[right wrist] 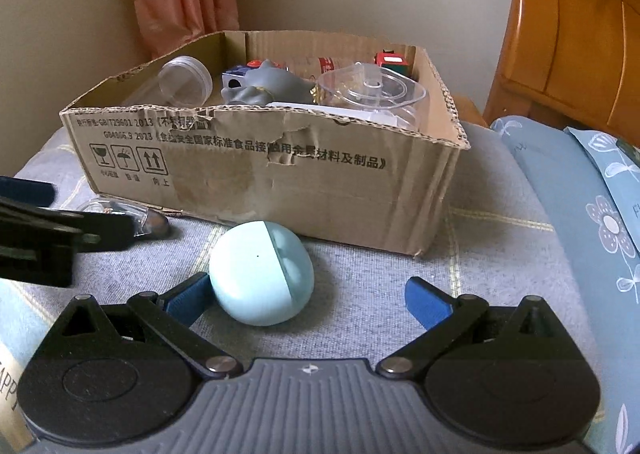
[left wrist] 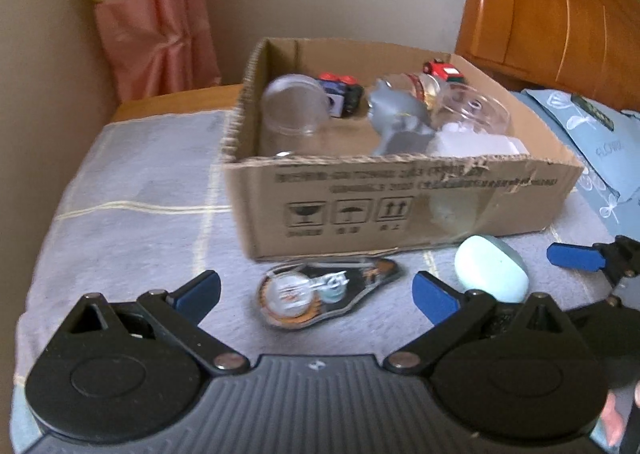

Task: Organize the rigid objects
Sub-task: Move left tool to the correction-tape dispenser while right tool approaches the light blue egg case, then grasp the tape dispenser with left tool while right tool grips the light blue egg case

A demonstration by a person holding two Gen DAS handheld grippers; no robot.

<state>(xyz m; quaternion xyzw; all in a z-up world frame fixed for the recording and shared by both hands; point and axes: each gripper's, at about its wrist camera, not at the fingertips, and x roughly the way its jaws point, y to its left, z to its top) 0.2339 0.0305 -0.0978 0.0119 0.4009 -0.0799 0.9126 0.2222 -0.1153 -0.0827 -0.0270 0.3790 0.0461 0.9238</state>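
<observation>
A cardboard box [left wrist: 360, 210] [right wrist: 280, 182] stands on the grey cloth and holds clear jars, toy cars, a grey figure and a clear lid. In front of it lies a blister-packed item [left wrist: 320, 290], flat on the cloth. My left gripper [left wrist: 316, 290] is open, its blue fingers on either side of that pack. A pale blue egg-shaped case [right wrist: 260, 272] [left wrist: 490, 274] rests right of the pack. My right gripper [right wrist: 308, 298] is open around the case, whose left side sits near the left finger.
A wooden headboard [right wrist: 568, 34] rises at the right, with a blue flowered pillow [right wrist: 580, 198] below it. A pink curtain [left wrist: 156, 14] hangs in the far left corner. The left gripper's black body [right wrist: 36, 238] shows at the left edge of the right wrist view.
</observation>
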